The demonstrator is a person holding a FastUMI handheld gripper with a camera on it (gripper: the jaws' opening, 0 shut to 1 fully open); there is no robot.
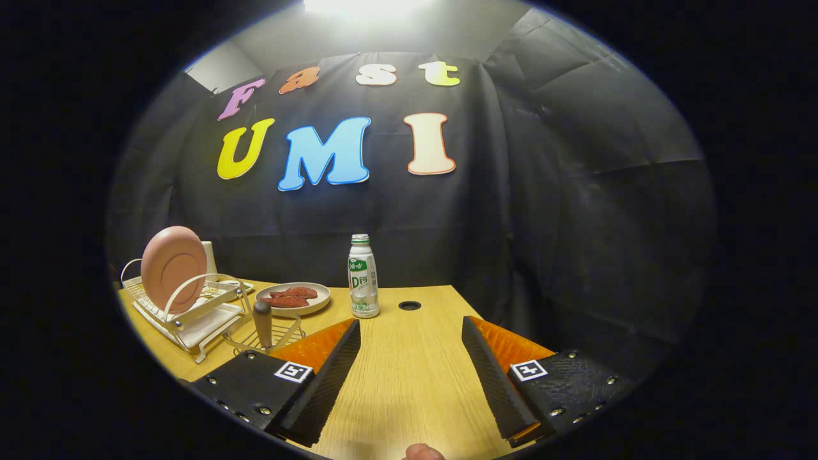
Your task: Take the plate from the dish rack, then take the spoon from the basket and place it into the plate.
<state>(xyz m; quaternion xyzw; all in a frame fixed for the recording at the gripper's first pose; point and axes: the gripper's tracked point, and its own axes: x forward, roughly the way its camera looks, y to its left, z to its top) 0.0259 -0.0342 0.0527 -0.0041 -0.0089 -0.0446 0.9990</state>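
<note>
Step one not started: gripper (pixel 411 348) jaws apart over bare tabletop (pixel 409 383), next swing left-ahead to plate (pixel 173 267) upright in rack (pixel 192 313).

Plate (pixel 173 268) stands in rack (pixel 192 313) on counter (pixel 409 377); basket (pixel 265 335) before rack, dish (pixel 293 298) behind basket, bottle (pixel 363 276) right of dish; tool (pixel 411 335) spread wide, nothing between.

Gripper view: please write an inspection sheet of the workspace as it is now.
Surface: wooden table, with a round hole.
Job's things: pink plate upright in white dish rack; brown-handled spoon standing in wire basket.
Clutter: bottle; beige dish with reddish food.
Gripper: gripper open, fingers holding nothing, over bare table.
Cables: nothing seen.
Surroundings: black cloth wall; fingertip behind the gripper.
</note>
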